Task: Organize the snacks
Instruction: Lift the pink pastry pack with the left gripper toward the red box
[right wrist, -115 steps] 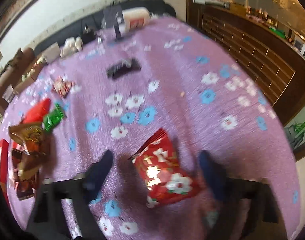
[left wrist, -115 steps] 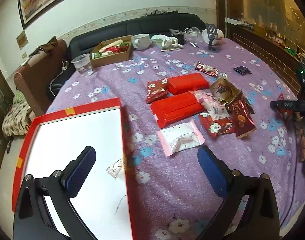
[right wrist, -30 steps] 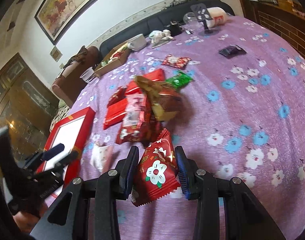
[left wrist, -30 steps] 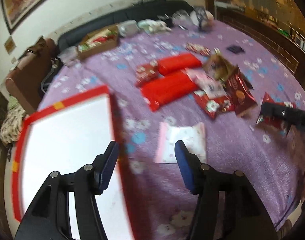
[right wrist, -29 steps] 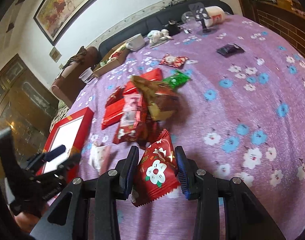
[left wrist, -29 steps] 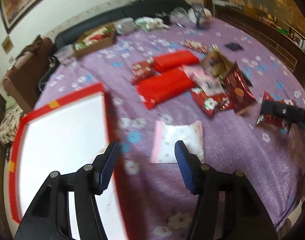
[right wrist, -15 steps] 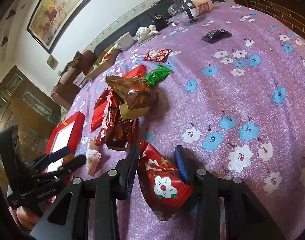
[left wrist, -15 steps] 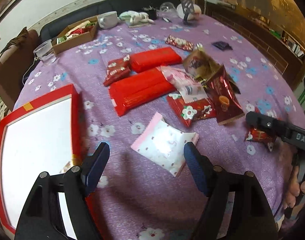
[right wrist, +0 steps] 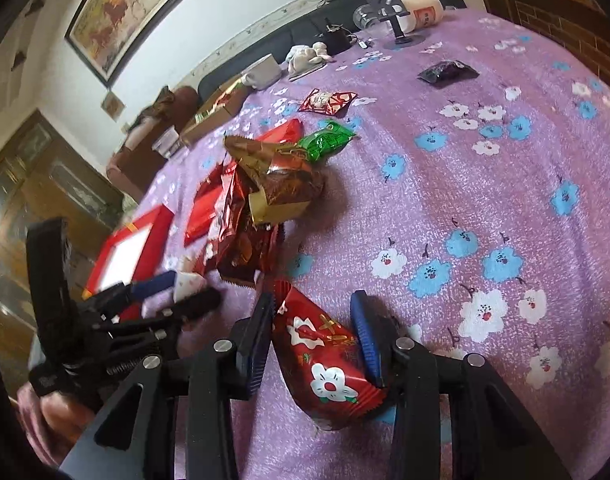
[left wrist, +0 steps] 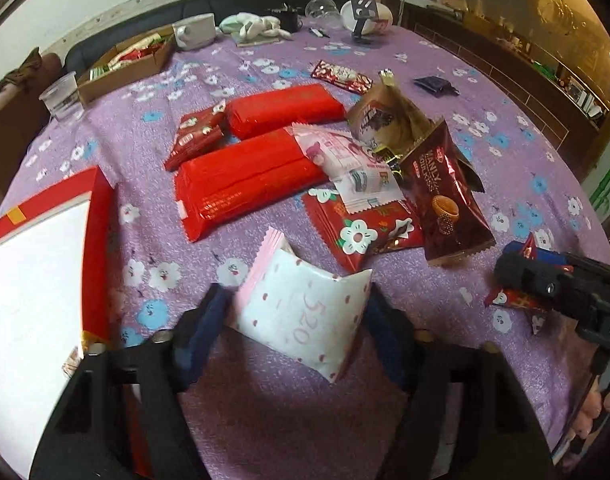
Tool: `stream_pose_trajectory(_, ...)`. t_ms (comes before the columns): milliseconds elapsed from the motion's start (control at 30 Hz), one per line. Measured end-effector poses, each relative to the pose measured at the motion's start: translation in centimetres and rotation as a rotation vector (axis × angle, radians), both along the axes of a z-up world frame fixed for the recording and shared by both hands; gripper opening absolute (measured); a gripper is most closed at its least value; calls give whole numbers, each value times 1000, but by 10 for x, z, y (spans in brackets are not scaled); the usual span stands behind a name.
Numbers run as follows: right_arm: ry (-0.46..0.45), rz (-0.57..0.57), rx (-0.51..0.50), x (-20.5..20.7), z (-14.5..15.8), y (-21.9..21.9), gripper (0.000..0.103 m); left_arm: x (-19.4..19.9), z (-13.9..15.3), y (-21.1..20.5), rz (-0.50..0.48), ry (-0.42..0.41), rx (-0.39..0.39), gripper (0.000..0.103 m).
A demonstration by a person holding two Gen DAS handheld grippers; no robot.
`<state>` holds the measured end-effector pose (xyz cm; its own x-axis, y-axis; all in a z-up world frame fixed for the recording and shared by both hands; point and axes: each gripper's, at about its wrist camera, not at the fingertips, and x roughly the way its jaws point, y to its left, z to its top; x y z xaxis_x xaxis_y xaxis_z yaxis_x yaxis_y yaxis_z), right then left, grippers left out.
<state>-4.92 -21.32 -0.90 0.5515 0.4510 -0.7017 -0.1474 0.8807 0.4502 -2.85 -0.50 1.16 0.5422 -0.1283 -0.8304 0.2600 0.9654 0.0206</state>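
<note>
Left wrist view: the left gripper point(left wrist: 301, 320) looks steeply down on a round table under a purple flowered cloth point(left wrist: 505, 128). Between its blue pads sits a pink and white packet point(left wrist: 305, 308), puffed like a small pillow, its top crimped edge tilted up off the cloth. The jaws are closing on it, and both pads appear to touch its sides. Just to the left lies a red box point(left wrist: 99, 240) with a white inside, the likely place for the snacks. Farther back a heap of snacks is spread out: two long red packs point(left wrist: 245, 180), a maroon biscuit bag point(left wrist: 445, 196) and a red flowered packet point(left wrist: 361, 228).

Right wrist view: the right gripper point(right wrist: 313, 340) is clamped on a red packet with white flowers point(right wrist: 325, 356), which stands tilted between the pads, its lower end near the cloth. The left gripper shows at the far left, beside the red box.

Both packets look light, soft and air-filled, with glossy film that may slip. The contents are probably brittle, so a gentle squeeze suits them. Across the middle of the body is the best hold; the thin crimped ends would fold and slide out
</note>
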Motion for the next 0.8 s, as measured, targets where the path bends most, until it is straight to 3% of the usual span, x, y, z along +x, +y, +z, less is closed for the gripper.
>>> stream_pose_trajectory(33,-1,12,-32,-2,1,3,40,0,1,1,-4,-3,-4,55)
stream_pose_trajectory(100,0,37,-91,-6,3,10,39,-2,2,3,-6,-17,5,36)
stream_pose_trajectory(267,5,85,-195,-17,5,21,39,-2,4,14,-4,-30,-16,15)
stream_pose_trajectory(467,-11,57,-215,-30,8,23,28,-5,6,32,28,-23,-83,9)
stream_pose_trajectory(800,-40,91,-161,-40,19,52,28,-13,25,66,93,-75,-143,8)
